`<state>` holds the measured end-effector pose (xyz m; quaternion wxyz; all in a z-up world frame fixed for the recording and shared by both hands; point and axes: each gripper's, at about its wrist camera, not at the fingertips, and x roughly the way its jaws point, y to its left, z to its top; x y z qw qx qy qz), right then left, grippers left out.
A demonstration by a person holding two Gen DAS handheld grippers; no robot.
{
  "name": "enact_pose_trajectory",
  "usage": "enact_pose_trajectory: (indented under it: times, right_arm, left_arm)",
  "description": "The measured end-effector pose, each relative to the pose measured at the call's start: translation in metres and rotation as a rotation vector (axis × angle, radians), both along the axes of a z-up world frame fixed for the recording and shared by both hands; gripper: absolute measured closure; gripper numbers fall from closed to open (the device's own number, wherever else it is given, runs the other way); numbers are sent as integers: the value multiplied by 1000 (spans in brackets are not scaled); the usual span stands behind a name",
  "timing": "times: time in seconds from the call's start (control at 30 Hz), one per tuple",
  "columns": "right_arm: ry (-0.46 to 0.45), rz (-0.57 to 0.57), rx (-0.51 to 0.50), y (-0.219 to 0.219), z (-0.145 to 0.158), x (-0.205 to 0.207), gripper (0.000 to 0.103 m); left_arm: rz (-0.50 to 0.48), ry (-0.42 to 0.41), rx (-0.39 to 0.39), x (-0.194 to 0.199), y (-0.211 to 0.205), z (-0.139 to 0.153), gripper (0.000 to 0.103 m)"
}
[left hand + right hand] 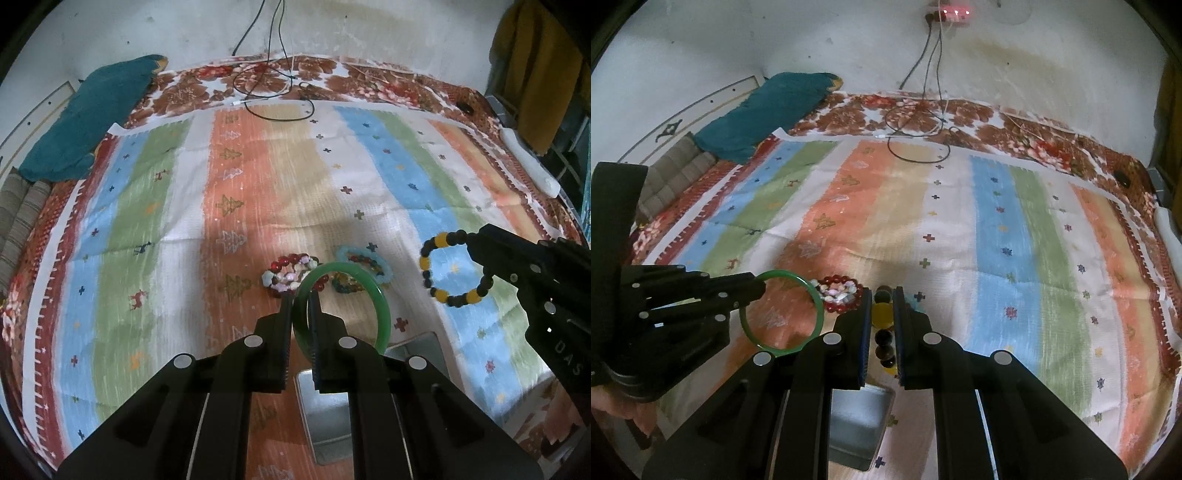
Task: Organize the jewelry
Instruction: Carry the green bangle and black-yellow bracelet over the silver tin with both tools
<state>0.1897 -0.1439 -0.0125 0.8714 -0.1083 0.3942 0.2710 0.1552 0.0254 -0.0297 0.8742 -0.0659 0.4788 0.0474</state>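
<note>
The left claw (299, 295) is clamped on the rim of a green bangle (382, 314), its two black fingers pinching the ring's left side so the hoop stands out to the right of the tips, lifted clear of the cloth. In the right wrist view the same bangle (783, 347) hangs from that claw (759, 288) at the left of the picture.

The right claw (881, 295) is closed on a black and yellow bead bracelet (882, 314); several of its beads sit squeezed between the pads. From the left wrist view the bracelet (424, 262) dangles as an open loop from the tips of this claw (471, 240), off the surface.

Below and just beyond both claws, a small heap of jewelry lies on a striped cloth (236, 155) spread over a bed: a red bead bracelet with pale flower-like charms (288, 269) and, beside it, a light blue beaded bracelet (347, 253) with darker multicoloured beads inside its ring. A shallow grey metal tray (328, 421) sits nearer, under the claws.

Farther off, black cables (273, 110) coil at the cloth's far edge and a teal pillow (92, 118) rests at the far left.
</note>
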Motion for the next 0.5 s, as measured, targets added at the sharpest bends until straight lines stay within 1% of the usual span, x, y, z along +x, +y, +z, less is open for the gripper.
enact_pose_trajectory:
  times: [0.37,0.5]
  right_arm:
    - [-13,25,2,-3,3,-33,91]
    - [-16,28,0,-6,4,-40,91]
  left_arm:
    - [7,-13,-4,-28,-4,3,95]
    - [0,-19,21,-39,-10,4,95]
